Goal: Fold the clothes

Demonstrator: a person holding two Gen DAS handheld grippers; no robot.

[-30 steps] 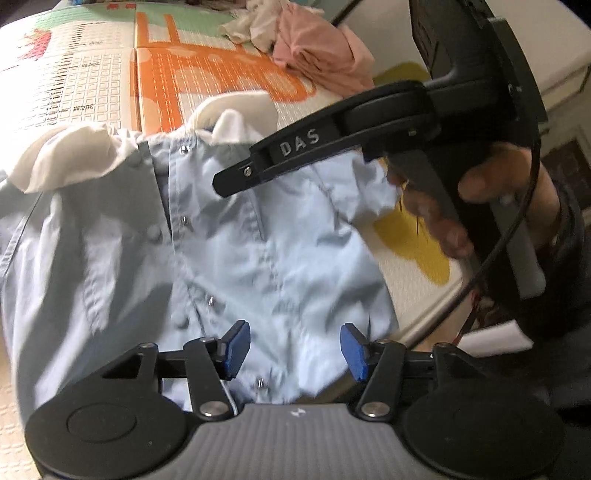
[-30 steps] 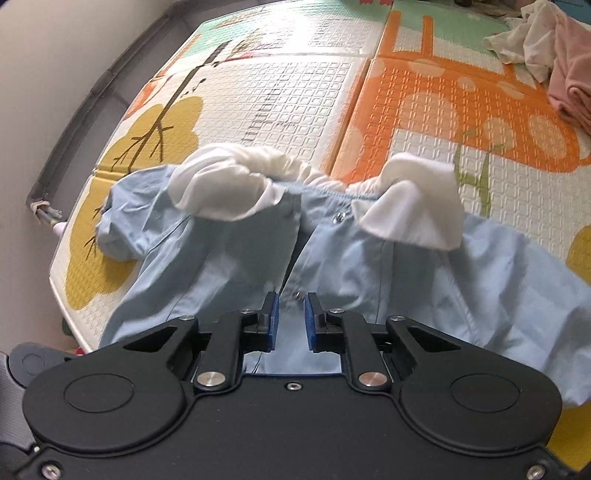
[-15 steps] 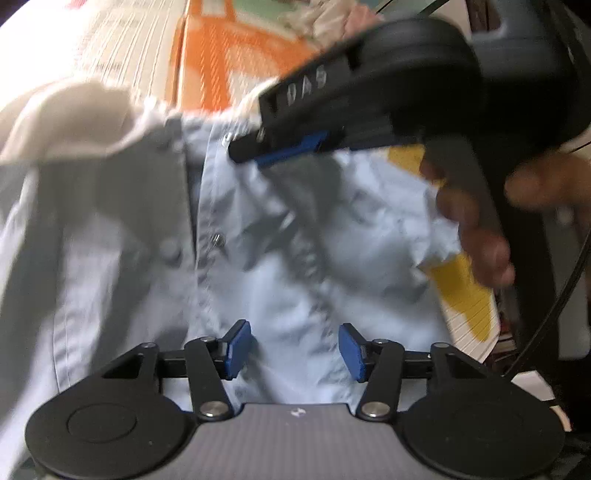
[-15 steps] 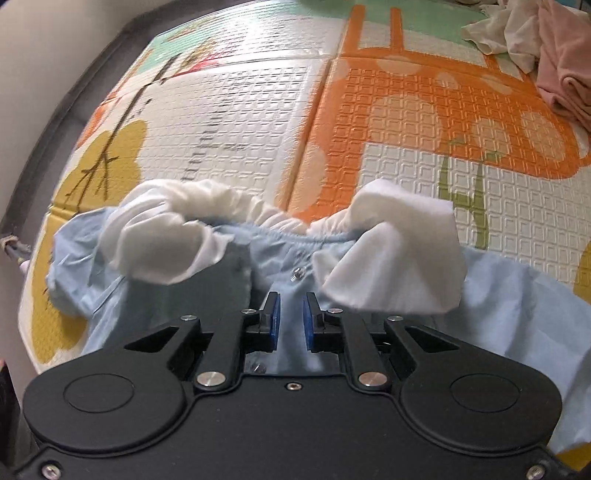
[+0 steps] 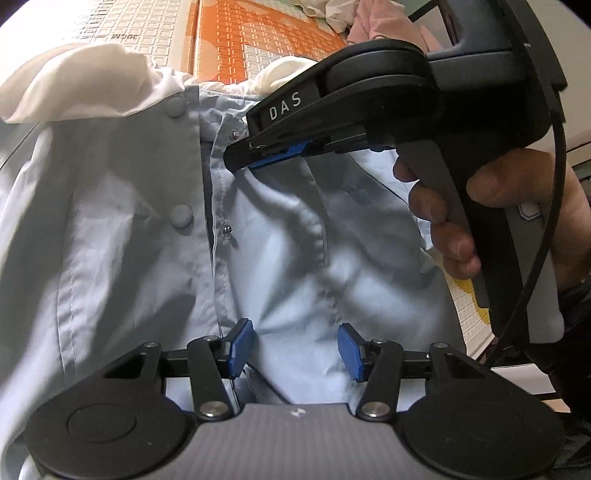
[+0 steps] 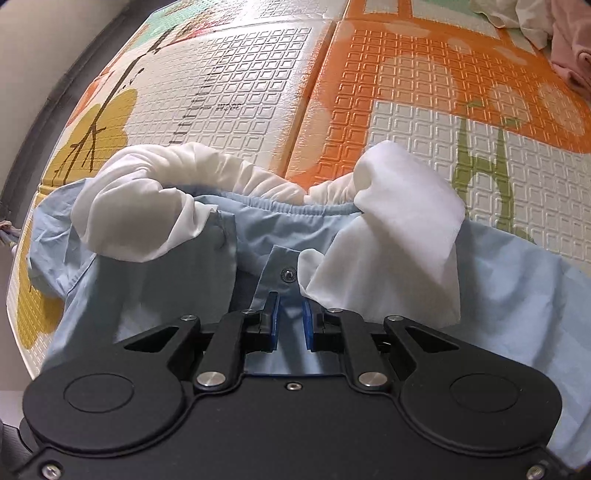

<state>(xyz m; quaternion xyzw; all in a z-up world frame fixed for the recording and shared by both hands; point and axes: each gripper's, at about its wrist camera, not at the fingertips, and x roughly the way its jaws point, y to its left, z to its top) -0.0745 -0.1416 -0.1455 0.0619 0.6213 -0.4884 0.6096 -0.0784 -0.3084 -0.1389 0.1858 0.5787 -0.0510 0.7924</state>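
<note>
A light blue shirt with a white collar lies front up on the play mat, its snap placket partly undone. My left gripper hovers open low over the lower front, both blue pads apart with fabric beneath them. My right gripper, held by a hand, points down at the placket just below the collar. In the right wrist view that gripper shows a narrow gap between its pads, over the placket strip below a metal snap. The collar is bunched on both sides of the shirt.
The patterned foam play mat stretches beyond the collar. A pile of pink and cream clothes lies at the far right of the mat, also as a pile in the left wrist view. The mat's edge runs close on the right.
Both grippers have come down closer to the shirt. The right gripper now sits at the placket under the collar. Neither gripper's gap has visibly changed.
</note>
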